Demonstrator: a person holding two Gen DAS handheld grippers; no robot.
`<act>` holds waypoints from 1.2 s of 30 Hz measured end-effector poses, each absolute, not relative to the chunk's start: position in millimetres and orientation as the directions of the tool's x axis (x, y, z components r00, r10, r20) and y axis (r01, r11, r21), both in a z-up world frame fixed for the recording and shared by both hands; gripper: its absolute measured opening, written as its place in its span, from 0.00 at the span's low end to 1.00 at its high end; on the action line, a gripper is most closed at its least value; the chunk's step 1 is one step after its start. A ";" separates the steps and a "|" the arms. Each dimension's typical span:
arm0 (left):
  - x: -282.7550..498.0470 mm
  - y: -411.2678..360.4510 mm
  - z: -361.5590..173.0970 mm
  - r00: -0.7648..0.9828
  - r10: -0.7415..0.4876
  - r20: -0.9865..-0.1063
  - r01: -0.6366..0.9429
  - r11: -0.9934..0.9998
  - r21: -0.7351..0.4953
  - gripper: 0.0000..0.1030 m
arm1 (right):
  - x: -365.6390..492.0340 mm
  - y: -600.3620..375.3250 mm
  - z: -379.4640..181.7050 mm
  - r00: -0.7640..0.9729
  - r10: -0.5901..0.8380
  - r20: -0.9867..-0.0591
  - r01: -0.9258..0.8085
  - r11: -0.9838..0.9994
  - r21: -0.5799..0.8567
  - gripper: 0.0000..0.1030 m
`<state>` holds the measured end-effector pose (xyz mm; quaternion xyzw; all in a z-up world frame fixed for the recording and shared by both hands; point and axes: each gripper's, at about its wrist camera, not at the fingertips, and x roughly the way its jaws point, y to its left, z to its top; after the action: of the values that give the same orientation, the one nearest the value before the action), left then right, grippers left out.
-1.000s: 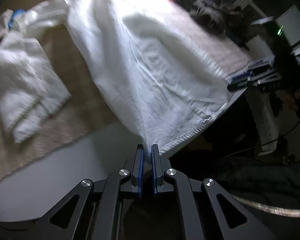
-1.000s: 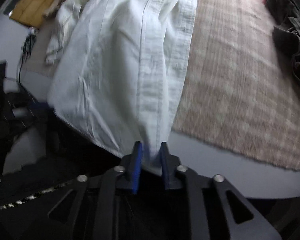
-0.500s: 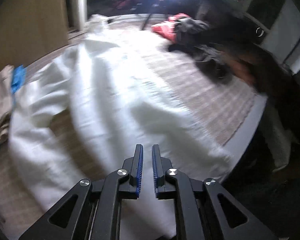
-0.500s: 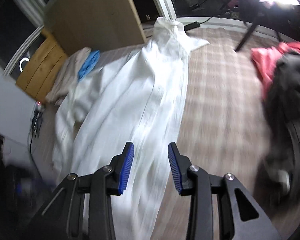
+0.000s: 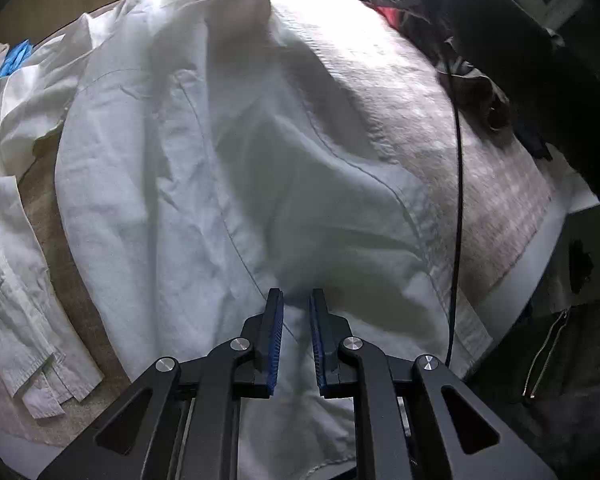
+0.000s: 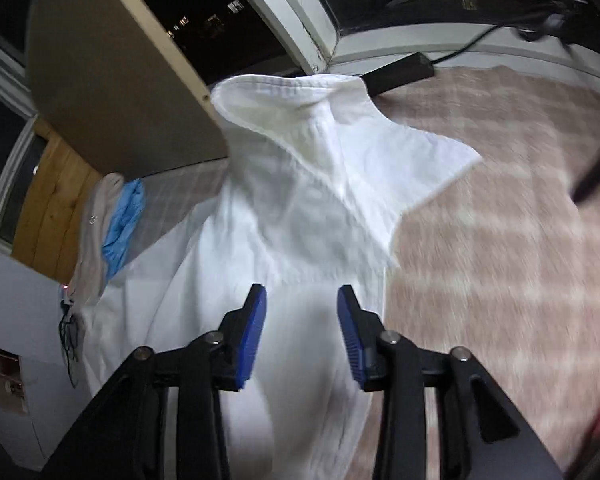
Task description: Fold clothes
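On the rug (image 6: 500, 240), both grippers have let go of the white shirt (image 5: 220, 160): left gripper (image 5: 296, 312) narrowly parted, right gripper (image 6: 300, 300) opening wider, ready to fold

My left gripper (image 5: 296, 300): black two-finger tongs with blue ribbed pads, jaws a narrow gap apart, nothing pinched between them; I point them steeply down over the cloth.
White cotton shirt (image 5: 204, 168): spread and rumpled over the mat, its hem hanging past the near edge below my tongs.
Beige woven mat (image 5: 460, 128): bare along its right side, up to the right edge.
Second white garment (image 5: 12, 288): folded, at the mat's left edge, just beside the shirt.
Blue cloth (image 5: 14, 60): small, at the far left corner.
Thin black cable (image 5: 458, 200): runs down over the mat's right part and the shirt's hem.
Dark and red clothes (image 5: 432, 20): heaped at the far right corner.
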<state>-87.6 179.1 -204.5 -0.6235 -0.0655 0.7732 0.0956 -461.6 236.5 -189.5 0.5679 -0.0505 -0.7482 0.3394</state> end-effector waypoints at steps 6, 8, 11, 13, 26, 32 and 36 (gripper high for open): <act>-88.4 177.4 -210.2 -0.196 0.221 -0.955 -0.019 -0.975 -0.221 0.13 | -462.2 198.0 -199.0 -0.030 -0.562 -0.826 0.524 -0.713 0.466 0.41; -86.9 174.9 -208.9 -0.198 0.223 -0.954 -0.011 -0.974 -0.225 0.13 | -461.1 189.6 -199.9 -0.030 -0.545 -0.838 0.553 -0.708 0.440 0.41; -84.7 171.5 -206.7 -0.202 0.223 -0.954 0.001 -0.974 -0.228 0.13 | -460.7 179.8 -198.9 -0.045 -0.528 -0.848 0.585 -0.702 0.406 0.41; -83.8 170.2 -205.7 -0.204 0.219 -0.954 0.004 -0.974 -0.225 0.13 | -459.6 173.4 -199.5 -0.066 -0.509 -0.858 0.621 -0.694 0.364 0.41; -80.8 169.9 -206.0 -0.210 0.221 -0.952 0.008 -0.974 -0.228 0.13 | -479.5 191.0 -154.6 -0.308 -0.454 -0.836 0.676 -0.723 0.143 0.02; -81.1 168.8 -206.1 -0.207 0.226 -0.952 0.002 -0.973 -0.231 0.13 | -462.8 196.2 -179.3 -0.036 -0.484 -0.874 0.683 -0.651 0.332 0.33; -80.9 168.3 -206.3 -0.210 0.229 -0.950 -0.004 -0.972 -0.233 0.13 | -435.0 202.7 -190.1 0.064 -0.480 -0.875 0.687 -0.614 0.387 0.41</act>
<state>-80.9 168.3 -206.3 -0.6239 -0.0903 0.7726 0.0753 -435.0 202.7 -190.1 0.5890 0.0881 -0.6784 0.4302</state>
